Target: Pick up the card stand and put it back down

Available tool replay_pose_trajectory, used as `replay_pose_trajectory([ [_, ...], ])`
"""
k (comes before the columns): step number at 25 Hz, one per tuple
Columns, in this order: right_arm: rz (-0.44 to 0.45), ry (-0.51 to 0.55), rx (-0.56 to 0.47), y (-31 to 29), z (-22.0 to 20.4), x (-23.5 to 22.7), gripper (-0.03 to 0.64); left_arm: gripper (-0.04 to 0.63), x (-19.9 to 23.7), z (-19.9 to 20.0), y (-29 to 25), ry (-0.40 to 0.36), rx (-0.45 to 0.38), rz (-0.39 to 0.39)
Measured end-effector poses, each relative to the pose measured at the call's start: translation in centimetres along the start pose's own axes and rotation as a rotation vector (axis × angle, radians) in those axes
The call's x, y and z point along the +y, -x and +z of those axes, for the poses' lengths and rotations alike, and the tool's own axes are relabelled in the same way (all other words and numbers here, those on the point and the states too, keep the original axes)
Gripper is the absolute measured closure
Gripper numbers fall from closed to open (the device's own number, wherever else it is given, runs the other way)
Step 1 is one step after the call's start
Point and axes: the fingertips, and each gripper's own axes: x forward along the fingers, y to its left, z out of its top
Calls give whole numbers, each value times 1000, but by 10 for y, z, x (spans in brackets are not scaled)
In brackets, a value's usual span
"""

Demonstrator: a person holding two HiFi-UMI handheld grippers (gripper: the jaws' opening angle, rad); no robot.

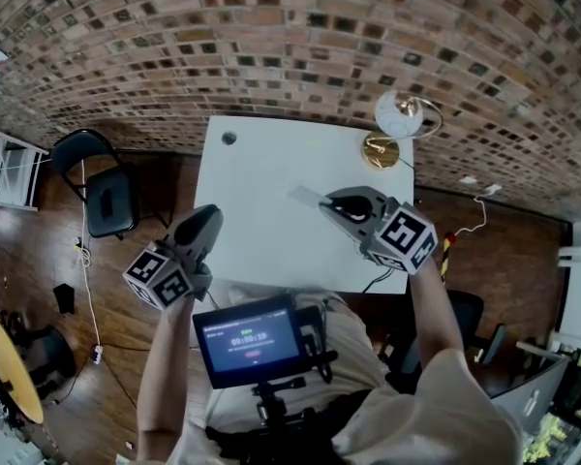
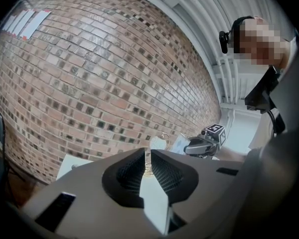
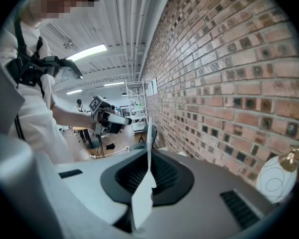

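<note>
Card stand (image 1: 382, 150): gold base, wire loop, round white disc on top. It stands upright on the white table (image 1: 261, 163), in the far corner at about 1 o'clock from the table's centre in the head view, close under the brick wall (image 1: 290, 27). Nothing touches it.

Right gripper (image 1: 327, 201): over the table at about 4 o'clock from centre, and at about 7 o'clock from the stand, well apart from it. Jaws fully together on a thin white sheet (image 1: 305, 197). In the right gripper view the sheet (image 3: 148, 133) shows edge-on, pinched between the pads and sticking out past the tips. The stand (image 3: 276, 180) appears at 4 o'clock in that view, off to the side of the jaws.

Left gripper (image 1: 208, 219): at the table's left edge, about 8 o'clock from centre, well apart from the stand. In its own view the jaws (image 2: 148, 156) stand a narrow slit apart with nothing between the pads. The stand (image 2: 159, 142) shows far off, just beyond the tips.

Dark chair (image 1: 102, 187) on the floor at 9 o'clock of the table.
</note>
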Motion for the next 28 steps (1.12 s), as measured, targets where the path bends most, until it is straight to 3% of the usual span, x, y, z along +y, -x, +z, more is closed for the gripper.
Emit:
replay_pose_trajectory([
  [12, 3, -13, 16, 4, -14, 3, 592, 554, 6, -11, 2, 9, -27, 52],
  [28, -32, 1, 95, -7, -55, -12, 592, 552, 19, -37, -4, 21, 29, 105],
])
